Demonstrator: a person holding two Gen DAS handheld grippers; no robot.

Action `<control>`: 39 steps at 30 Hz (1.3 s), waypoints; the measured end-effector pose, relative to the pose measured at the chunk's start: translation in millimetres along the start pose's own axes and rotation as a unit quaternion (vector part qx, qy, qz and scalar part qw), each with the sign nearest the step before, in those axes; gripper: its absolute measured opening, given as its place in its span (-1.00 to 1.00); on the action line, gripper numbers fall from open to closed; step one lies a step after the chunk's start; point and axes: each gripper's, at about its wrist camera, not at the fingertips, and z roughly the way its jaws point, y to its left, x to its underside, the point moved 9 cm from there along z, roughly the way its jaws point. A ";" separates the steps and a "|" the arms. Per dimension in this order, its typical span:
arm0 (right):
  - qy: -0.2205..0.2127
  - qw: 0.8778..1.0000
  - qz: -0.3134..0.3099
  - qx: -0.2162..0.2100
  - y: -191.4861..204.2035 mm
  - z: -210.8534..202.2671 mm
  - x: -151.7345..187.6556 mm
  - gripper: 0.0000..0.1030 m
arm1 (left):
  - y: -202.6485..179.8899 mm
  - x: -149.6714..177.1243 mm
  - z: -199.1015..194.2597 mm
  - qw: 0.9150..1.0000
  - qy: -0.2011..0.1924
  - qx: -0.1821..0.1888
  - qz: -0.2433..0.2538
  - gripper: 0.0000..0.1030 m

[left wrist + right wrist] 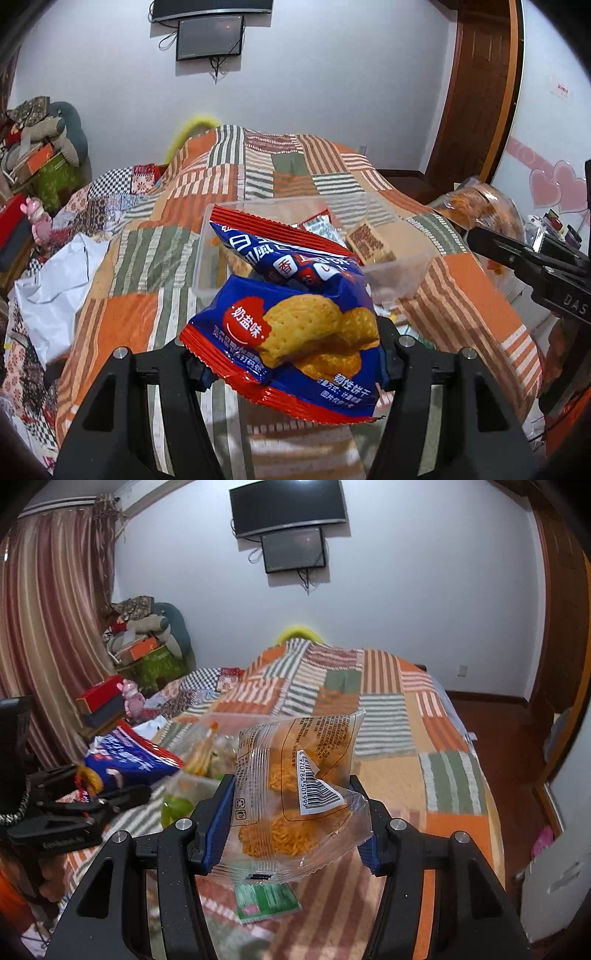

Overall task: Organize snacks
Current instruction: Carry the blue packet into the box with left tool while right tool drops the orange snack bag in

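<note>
Patchwork bedspread (122, 266) fills both views. At six o'clock, the left gripper (291, 363) clamps a blue biscuit packet (295, 332) before a clear plastic tub (399, 269) at twelve. The right gripper (295, 823) pinches a clear noodle-snack packet (295, 775).

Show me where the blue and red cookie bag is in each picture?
Left wrist view: the blue and red cookie bag fills the lower middle, pinched by the left gripper.
Right wrist view: the same bag sits at the left edge.
Shared landmark: the wall screen.
</note>
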 end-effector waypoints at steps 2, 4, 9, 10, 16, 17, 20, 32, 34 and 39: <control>-0.004 1.000 -0.004 -0.002 2.7 3.1 -4.6 0.05 | -2.1 -6.8 3.8 1.000 -0.004 0.001 0.002 0.19; -0.006 1.000 -0.005 -0.004 5.7 7.8 -8.5 0.05 | -4.1 -13.0 9.2 1.000 -0.006 0.002 0.003 0.19; -0.006 1.000 -0.003 -0.009 11.2 19.4 -13.0 0.05 | -9.6 -23.5 22.4 1.000 -0.007 0.004 0.009 0.19; -0.007 1.000 -0.003 -0.009 11.3 20.1 -13.2 0.05 | -10.5 -26.4 26.0 1.000 -0.008 0.006 0.009 0.19; -0.004 1.000 -0.001 -0.005 9.0 35.8 -19.1 0.05 | -11.9 -31.6 44.9 1.000 0.001 0.010 0.005 0.19; -0.004 1.000 -0.001 -0.003 6.9 38.5 -19.9 0.05 | -12.0 -32.5 49.2 1.000 0.004 0.010 0.004 0.19; -0.001 1.000 -0.001 0.003 1.7 46.1 -22.6 0.05 | -10.9 -36.2 61.7 1.000 0.009 0.008 0.002 0.19; 0.032 0.999 -0.001 0.015 -8.2 80.8 -23.3 0.05 | -4.4 -46.5 107.3 0.999 0.035 -0.011 -0.011 0.19; 0.040 0.999 -0.001 0.015 -9.0 87.7 -22.0 0.05 | -2.5 -46.7 114.9 0.999 0.041 -0.013 -0.016 0.19; 0.053 0.998 -0.013 0.019 -12.1 101.3 -24.6 0.05 | 1.8 -46.6 130.6 0.998 0.054 -0.015 -0.021 0.19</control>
